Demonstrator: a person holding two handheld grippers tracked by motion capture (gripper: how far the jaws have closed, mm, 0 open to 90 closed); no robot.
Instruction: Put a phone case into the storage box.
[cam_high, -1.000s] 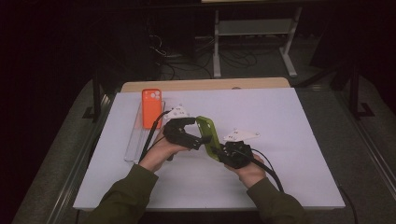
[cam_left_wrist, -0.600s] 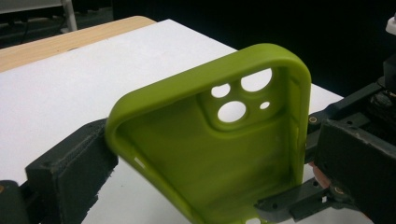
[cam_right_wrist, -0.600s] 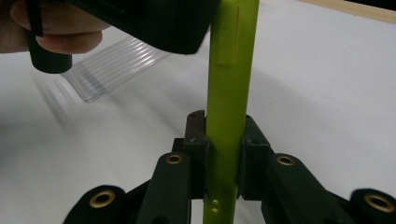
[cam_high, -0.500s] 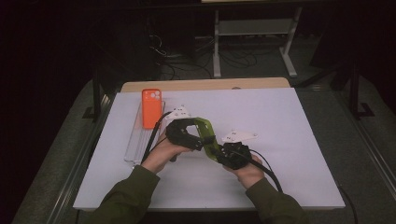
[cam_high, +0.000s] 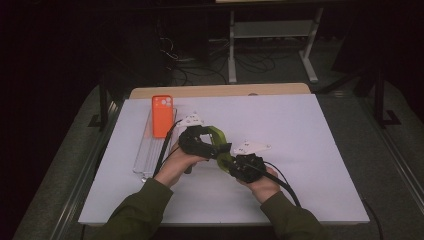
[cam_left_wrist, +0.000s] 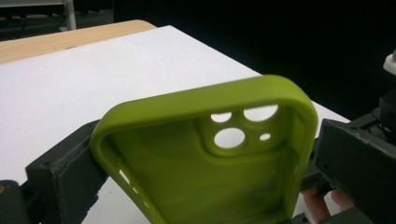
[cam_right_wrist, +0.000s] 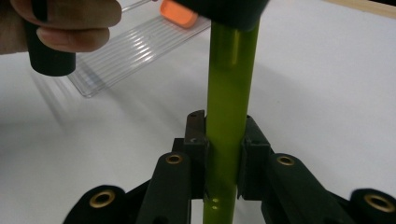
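One green phone case (cam_high: 218, 137) is clamped above the tabltop (cam_high: 300, 130) by both: left hand-held gripper (cam_left_wrist: 201, 158) across its width, right hand-held gripper (cam_right_wrist: 223, 140) narrowly on its edge; one orange phone (cam_high: 162, 116) is seen

We wear olive-green long sleeves (cam_high: 135, 212) that reach to our wrists. Our left gripper (cam_high: 197, 142) and right gripper (cam_high: 240, 165) are black-bodied, each topped with a pale grey three-cornered plate (cam_high: 251, 147) carrying small dark marks. A black cable (cam_high: 280, 181) trails from the right one back toward our sleeve, and another runs from the left. In the right gripper view, our matte black jaw arms show round brass-coloured pivots (cam_right_wrist: 174, 159) and square pads, one with a small screw.
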